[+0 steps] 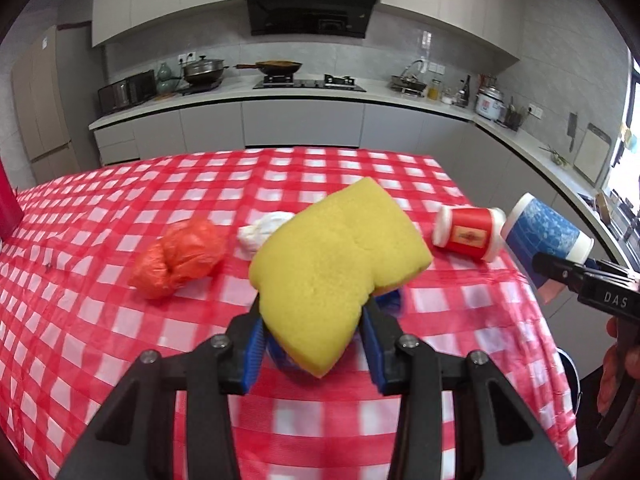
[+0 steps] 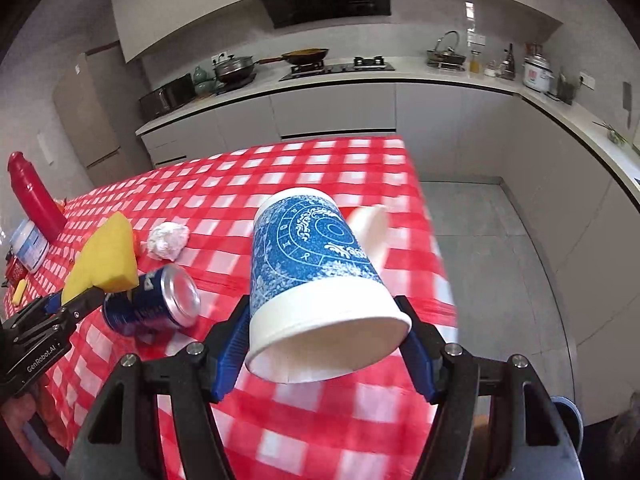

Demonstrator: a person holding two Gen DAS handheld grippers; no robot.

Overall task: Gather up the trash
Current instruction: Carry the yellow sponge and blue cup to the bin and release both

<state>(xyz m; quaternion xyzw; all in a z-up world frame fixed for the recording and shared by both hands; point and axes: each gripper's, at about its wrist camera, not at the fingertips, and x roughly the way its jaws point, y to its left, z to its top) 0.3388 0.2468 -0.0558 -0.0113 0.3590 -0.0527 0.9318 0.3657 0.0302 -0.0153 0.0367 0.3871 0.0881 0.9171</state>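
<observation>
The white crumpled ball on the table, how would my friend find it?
Look at the red-and-white checked tablecloth. Near its middle, the crumpled white paper ball lies between an orange plastic bag and the yellow sponge. It is the only white wrinkly lump there.

The yellow sponge (image 1: 340, 268) hides most of the blue can (image 1: 394, 300) beyond the left gripper (image 1: 316, 334), and the red bottle (image 1: 8, 208) far left is cut off.
</observation>
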